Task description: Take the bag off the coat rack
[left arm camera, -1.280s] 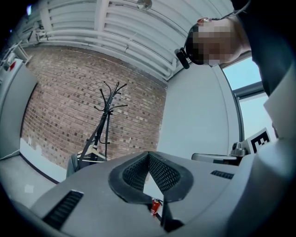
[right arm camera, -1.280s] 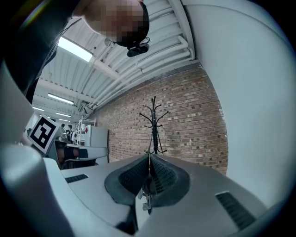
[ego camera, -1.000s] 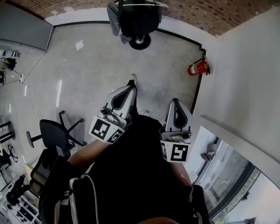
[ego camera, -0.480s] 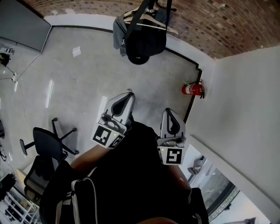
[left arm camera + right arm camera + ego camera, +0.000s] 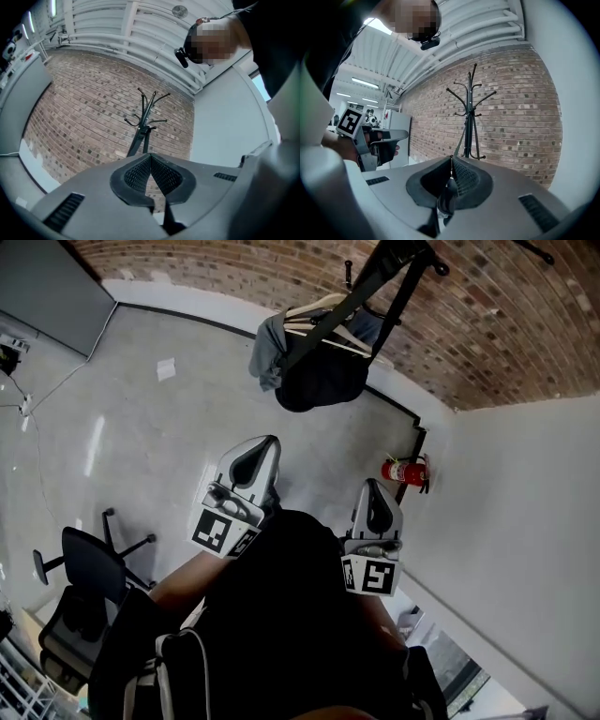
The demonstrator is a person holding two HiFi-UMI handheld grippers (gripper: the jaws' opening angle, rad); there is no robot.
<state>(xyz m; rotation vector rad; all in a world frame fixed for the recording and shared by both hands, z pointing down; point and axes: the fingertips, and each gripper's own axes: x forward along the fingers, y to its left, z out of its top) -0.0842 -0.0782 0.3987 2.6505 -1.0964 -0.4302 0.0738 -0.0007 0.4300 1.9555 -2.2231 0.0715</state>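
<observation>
Jaws first: the left gripper (image 5: 150,158) has its two pressed together at the tips, with nothing caught between them. Same story on the right gripper (image 5: 451,159), closed up tight and empty. Both are held out in front of the person's body, side by side but apart, pointing toward the coat rack (image 5: 377,279). Neither one touches it.

From the head view, the rack stands by the brick wall (image 5: 487,324), close to the corner. The bag (image 5: 321,381) hangs on it, a dark rounded thing dangling from a strap below the hooks. A grey garment (image 5: 268,351) hangs right beside the bag on its left, touching it. The bag is well apart from both grippers.

Further out, a red fire extinguisher (image 5: 405,471) sits at the foot of the white wall on the right. A black office chair (image 5: 86,563) is on the grey floor (image 5: 141,446) off to the left, and a small white sheet of paper (image 5: 167,368) lies near the far wall.
</observation>
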